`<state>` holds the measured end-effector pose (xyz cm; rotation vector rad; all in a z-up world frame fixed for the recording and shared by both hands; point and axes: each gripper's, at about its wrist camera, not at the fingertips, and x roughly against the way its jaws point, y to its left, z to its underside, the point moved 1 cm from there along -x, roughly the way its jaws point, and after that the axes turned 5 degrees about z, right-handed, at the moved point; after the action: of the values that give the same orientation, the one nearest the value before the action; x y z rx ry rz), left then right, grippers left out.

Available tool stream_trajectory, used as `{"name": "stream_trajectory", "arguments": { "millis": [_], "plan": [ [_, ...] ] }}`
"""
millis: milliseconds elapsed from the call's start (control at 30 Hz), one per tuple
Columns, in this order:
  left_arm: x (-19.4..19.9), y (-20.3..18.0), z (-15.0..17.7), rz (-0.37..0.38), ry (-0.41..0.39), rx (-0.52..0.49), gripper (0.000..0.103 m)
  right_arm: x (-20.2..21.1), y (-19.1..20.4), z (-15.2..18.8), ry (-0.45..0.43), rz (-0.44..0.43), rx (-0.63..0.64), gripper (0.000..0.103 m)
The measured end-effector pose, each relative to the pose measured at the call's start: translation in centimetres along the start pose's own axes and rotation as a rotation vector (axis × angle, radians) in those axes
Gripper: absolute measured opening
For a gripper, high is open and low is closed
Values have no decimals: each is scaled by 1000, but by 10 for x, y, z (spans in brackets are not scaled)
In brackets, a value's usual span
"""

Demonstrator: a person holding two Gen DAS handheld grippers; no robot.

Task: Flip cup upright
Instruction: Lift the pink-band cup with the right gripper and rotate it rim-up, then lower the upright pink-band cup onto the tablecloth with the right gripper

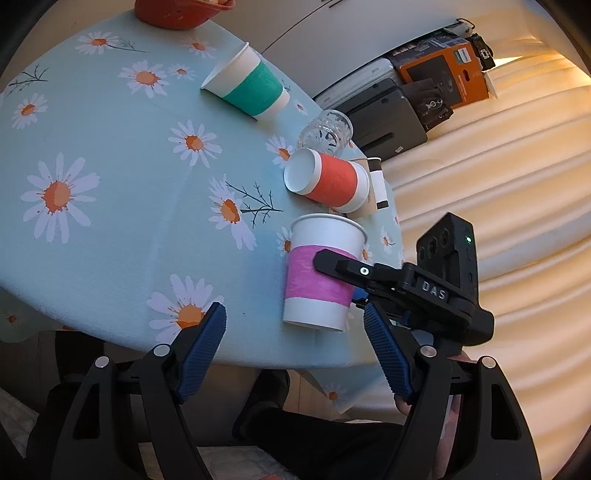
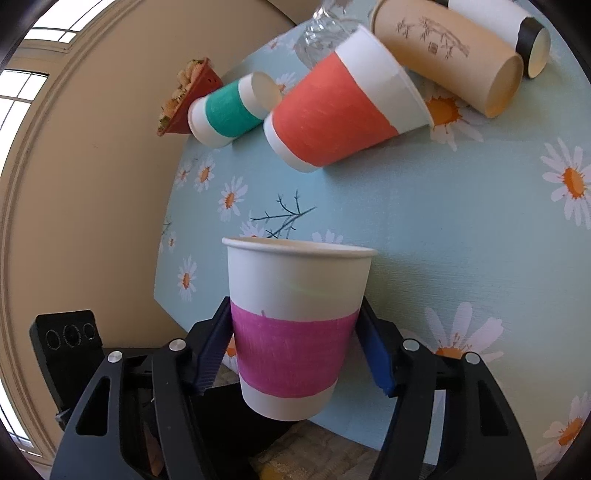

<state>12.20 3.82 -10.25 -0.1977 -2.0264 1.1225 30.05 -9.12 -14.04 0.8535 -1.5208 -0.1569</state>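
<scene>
A white paper cup with a pink band (image 1: 317, 273) stands upright near the table's near edge; it also shows in the right wrist view (image 2: 293, 332). My right gripper (image 2: 295, 350) is shut on the pink-banded cup, its blue pads pressed on both sides of the band. From the left wrist view the right gripper (image 1: 332, 264) reaches the cup from the right. My left gripper (image 1: 295, 332) is open and empty, just in front of the table edge, left of the cup.
A red-banded cup (image 1: 328, 181) and a green-banded cup (image 1: 247, 86) lie on their sides on the daisy tablecloth (image 1: 110, 184). A clear glass jar (image 1: 325, 131), a tan cup (image 2: 454, 55) and a red bowl (image 1: 181, 11) lie farther back.
</scene>
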Motion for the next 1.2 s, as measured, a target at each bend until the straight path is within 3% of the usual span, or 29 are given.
{"name": "stream_trajectory", "arguments": {
  "millis": [267, 533, 667, 967, 1200],
  "plan": [
    [3, 0, -2, -22, -19, -19, 75, 30, 21, 16, -158, 71, 96, 65],
    [19, 7, -10, -42, -86, -21, 75, 65, 44, 40, -454, 127, 138, 65],
    [33, 13, -14, -63, -147, -5, 75, 72, 52, 55, -604, 205, 144, 65],
    [46, 20, -20, -81, -201, 16, 75, 44, 66, 83, -901, 389, 196, 65],
    [47, 25, -23, -76, -207, 40, 75, 18, 68, 102, -1033, 535, 283, 65]
  ]
}}
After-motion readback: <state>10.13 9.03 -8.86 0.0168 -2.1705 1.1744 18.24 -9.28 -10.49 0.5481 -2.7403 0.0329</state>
